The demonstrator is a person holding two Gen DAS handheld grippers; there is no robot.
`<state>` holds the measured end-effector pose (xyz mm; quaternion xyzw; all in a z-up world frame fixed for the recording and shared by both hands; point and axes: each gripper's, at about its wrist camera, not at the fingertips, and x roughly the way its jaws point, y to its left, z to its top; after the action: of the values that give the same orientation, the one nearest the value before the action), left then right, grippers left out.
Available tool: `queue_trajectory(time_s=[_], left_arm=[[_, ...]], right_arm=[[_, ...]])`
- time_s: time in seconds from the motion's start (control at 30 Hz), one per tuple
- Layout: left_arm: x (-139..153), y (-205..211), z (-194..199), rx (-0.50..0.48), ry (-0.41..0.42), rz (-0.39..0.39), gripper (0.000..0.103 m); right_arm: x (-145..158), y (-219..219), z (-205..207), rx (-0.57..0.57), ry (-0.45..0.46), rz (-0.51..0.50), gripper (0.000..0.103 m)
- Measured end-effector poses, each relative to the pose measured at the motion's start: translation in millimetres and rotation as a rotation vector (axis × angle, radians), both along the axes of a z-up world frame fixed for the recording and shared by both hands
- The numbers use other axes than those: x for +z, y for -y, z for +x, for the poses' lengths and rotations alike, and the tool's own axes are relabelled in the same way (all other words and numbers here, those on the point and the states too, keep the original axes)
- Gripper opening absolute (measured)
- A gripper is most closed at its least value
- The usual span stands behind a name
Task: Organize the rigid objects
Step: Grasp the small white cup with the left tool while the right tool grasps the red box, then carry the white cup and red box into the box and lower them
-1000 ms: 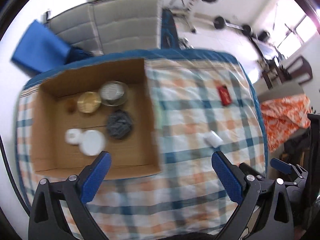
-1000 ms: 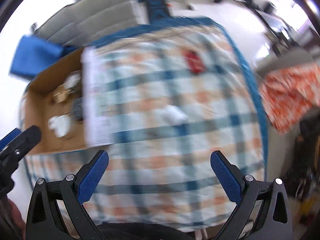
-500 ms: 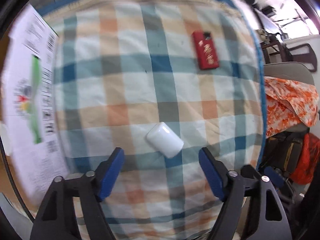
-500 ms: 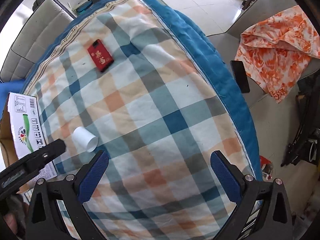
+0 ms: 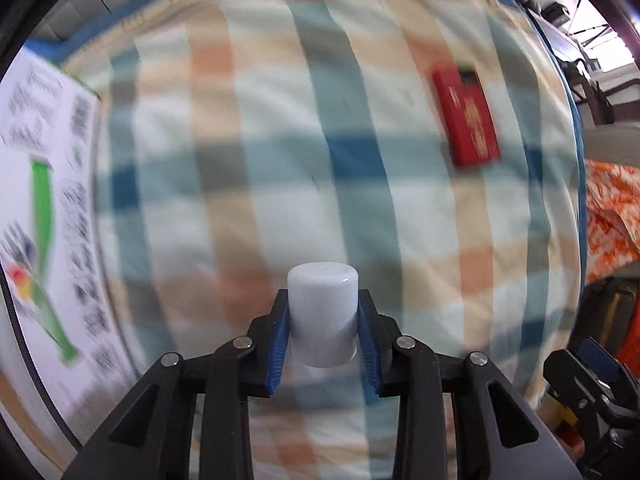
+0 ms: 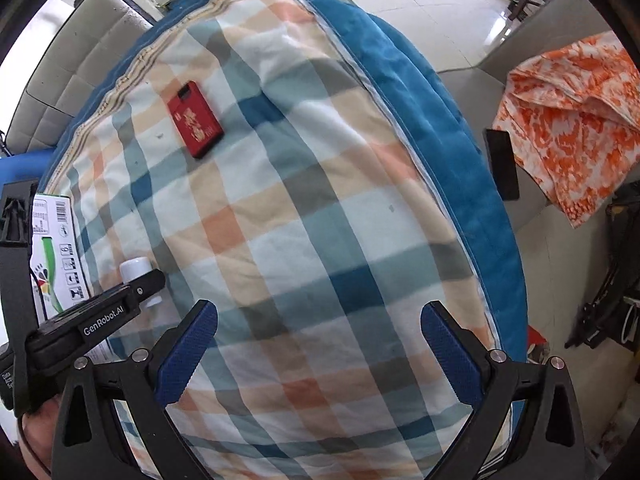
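My left gripper (image 5: 322, 320) is shut on a small white cylindrical container (image 5: 322, 312), holding it upright just above the checked cloth (image 5: 280, 160). The same container (image 6: 135, 269) shows in the right wrist view, clamped in the left gripper (image 6: 146, 280) at the far left. A flat red box (image 5: 466, 116) lies on the cloth at the far right; in the right wrist view the red box (image 6: 195, 119) lies near the far edge. My right gripper (image 6: 320, 344) is open and empty above the near part of the cloth.
A cardboard box with a white printed flap (image 5: 40, 200) stands at the left; the flap also shows in the right wrist view (image 6: 56, 252). An orange patterned cloth (image 6: 568, 108) lies on a grey seat to the right, beside a black phone (image 6: 502, 164).
My left gripper has moved down onto the white container and closed on it; half a second ago it was open above it. The right gripper has stayed open and shifted slightly.
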<state>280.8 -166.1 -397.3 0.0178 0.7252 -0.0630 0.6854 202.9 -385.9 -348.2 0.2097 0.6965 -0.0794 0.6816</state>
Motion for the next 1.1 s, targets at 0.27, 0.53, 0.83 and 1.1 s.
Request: queue_trajectory(time_s=[0.27, 0.53, 0.83, 1.1], left_arm=[[8.6, -25.8, 62.7, 0.048, 0.064, 0.031, 0.029], [-13.4, -26.3, 87.9, 0.024, -0.001, 0.042, 0.029], [7.0, -35.6, 82.1, 0.007, 0.030, 0.015, 0.029], [41.2, -20.1, 43.3, -0.018, 0.079, -0.037, 0.029]], right_arm=[[-5.8, -36.0, 99.5, 0.093, 0.101, 0.015, 0.093], [-56.3, -70.0, 155.4, 0.148, -0.016, -0.060, 0.059], [-50.6, -70.5, 134.2, 0.170, -0.035, -0.080, 0.039], [-29.7, -65.6, 102.7, 0.136, -0.015, -0.038, 0.037]])
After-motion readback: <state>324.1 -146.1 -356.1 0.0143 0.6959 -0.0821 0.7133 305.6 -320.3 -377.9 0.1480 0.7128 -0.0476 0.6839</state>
